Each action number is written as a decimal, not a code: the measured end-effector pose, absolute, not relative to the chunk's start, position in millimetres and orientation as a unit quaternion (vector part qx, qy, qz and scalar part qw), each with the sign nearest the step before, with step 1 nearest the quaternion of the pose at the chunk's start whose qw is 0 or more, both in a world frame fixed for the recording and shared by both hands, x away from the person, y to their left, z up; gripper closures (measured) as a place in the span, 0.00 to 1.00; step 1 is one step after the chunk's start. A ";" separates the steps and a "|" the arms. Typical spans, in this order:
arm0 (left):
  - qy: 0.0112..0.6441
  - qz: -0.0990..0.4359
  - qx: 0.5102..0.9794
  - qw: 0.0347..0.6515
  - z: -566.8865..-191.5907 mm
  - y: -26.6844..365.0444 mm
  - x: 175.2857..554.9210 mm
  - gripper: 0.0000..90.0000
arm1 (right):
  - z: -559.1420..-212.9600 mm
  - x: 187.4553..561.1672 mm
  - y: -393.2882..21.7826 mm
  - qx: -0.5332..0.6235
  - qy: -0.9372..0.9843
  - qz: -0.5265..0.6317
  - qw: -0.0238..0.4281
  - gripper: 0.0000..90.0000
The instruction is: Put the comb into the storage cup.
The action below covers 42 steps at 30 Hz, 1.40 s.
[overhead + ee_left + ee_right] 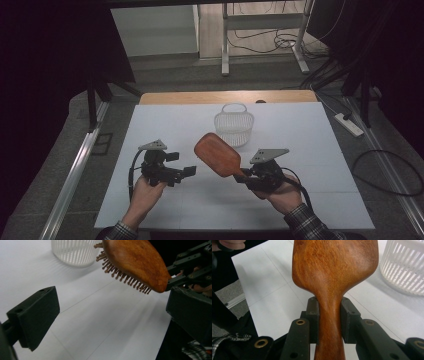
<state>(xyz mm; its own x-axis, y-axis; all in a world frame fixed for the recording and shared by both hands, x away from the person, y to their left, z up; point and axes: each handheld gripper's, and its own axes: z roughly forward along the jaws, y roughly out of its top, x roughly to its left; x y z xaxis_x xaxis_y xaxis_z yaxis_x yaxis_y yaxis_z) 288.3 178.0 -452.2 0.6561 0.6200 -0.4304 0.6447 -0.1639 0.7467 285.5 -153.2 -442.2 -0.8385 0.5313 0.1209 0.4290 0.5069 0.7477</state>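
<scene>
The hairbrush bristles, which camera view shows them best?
The left gripper view: the hairbrush is seen from below and the side, so its rows of wooden bristles stand out. The high view and the right gripper view show the brush's smooth wooden back, with its handle clamped in the right tongs.

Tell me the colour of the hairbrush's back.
Reddish-brown polished wood; the hairbrush shows it best in the right gripper view.
</scene>
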 end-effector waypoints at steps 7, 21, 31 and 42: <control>0.409 -0.036 0.754 0.512 -451.5 169.7 297.6 0.00 | -441.7 283.8 -151.5 0.277 0.863 0.419 0.062 0.80; 0.400 -0.074 0.744 0.530 -451.0 148.9 314.3 0.00 | -439.5 282.3 -150.8 0.279 0.855 0.432 0.060 0.80; 0.396 -0.096 0.734 0.543 -449.6 138.6 323.9 0.00 | -439.3 279.9 -147.0 0.275 0.853 0.439 0.061 0.80; 0.392 -0.136 0.727 0.547 -453.3 130.1 327.5 0.00 | -438.8 276.4 -142.2 0.265 0.852 0.448 0.061 0.80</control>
